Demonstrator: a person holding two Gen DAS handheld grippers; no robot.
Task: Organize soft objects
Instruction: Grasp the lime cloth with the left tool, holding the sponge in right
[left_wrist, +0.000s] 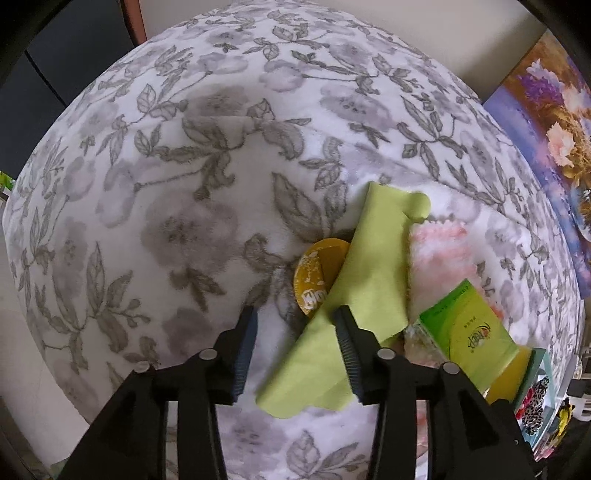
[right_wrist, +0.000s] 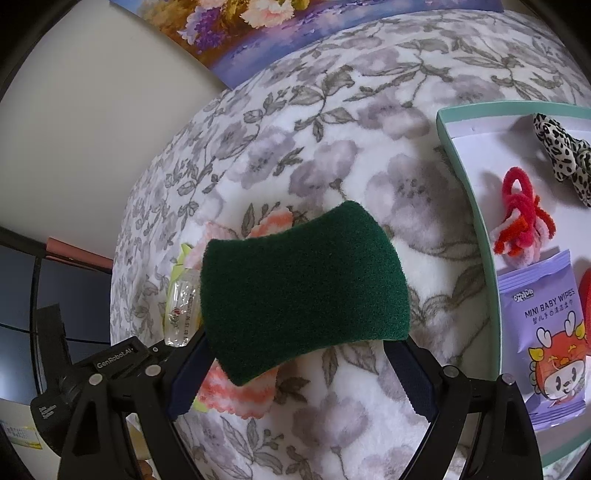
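Lime-green cloth (left_wrist: 354, 295) runs diagonally through the lower middle of my left wrist view, lying flat on the floral fleece blanket (left_wrist: 184, 184). My left claw (left_wrist: 299, 332) stands about half open above it, one pad over bare blanket, the other over the cloth; neither pad presses on anything. A yellow round packet (left_wrist: 317, 273) peeks out from under the cloth's left edge, a pink fluffy towel (left_wrist: 439, 254) lies to its right, and a green tissue pack (left_wrist: 469, 332) sits lower right. To lift the cloth well I judge I should come straight down on its near edge and pinch cloth only, not fleece, not the packet.

Across in my right wrist view, my right claw (right_wrist: 295, 354) is spread wide with a dark green scouring sponge (right_wrist: 303, 291) at the centre of the frame; the sponge seems to bridge both pads, so I read it as held. At the right edge sits the mint-rimmed tray (right_wrist: 476, 206), already holding a red pipe-cleaner bundle (right_wrist: 521, 218), a leopard-print scrunchie (right_wrist: 565, 147) and a baby wipes pack (right_wrist: 546, 332). I would carry the sponge rightward over the rim and let go above bare tray floor.
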